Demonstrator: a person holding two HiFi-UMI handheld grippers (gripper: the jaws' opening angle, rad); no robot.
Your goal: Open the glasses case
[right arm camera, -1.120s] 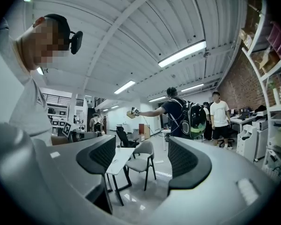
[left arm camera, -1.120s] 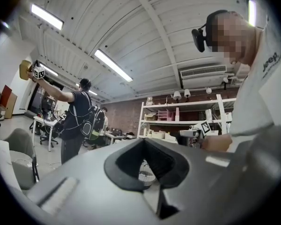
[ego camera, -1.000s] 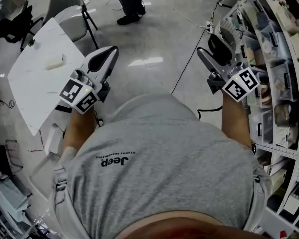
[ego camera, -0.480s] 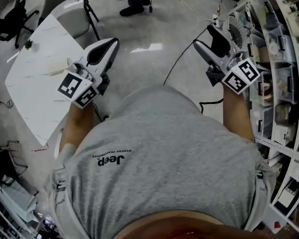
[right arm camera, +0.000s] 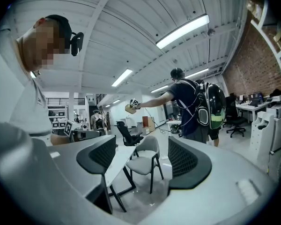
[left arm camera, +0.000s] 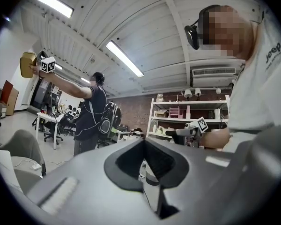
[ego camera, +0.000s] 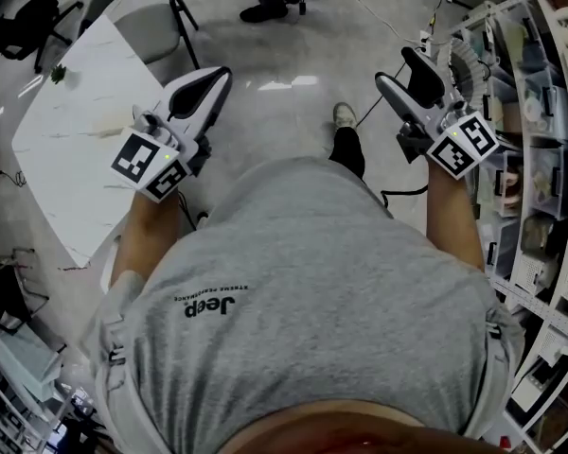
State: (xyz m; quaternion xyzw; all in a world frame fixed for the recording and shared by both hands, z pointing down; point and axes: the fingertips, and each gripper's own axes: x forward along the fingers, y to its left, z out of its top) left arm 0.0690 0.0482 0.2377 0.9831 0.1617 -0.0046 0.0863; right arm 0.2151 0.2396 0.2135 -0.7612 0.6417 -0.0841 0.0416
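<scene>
Low in the frame, a grey shirt [ego camera: 303,310] fills the head view, with both arms raised ahead of it. The left gripper [ego camera: 214,83] has its jaws drawn together at the tips with nothing between them. The right gripper [ego camera: 399,70] stands wide apart and holds nothing, with only a distant chair [right arm camera: 143,161] framed in its gap. Beyond them, the white table [ego camera: 71,135] lies at the upper left, just past the left gripper and well apart from the right. No glasses case can be made out in any view, so its long axis cannot be told. If it lies on that table, the left gripper is likely the nearer.
</scene>
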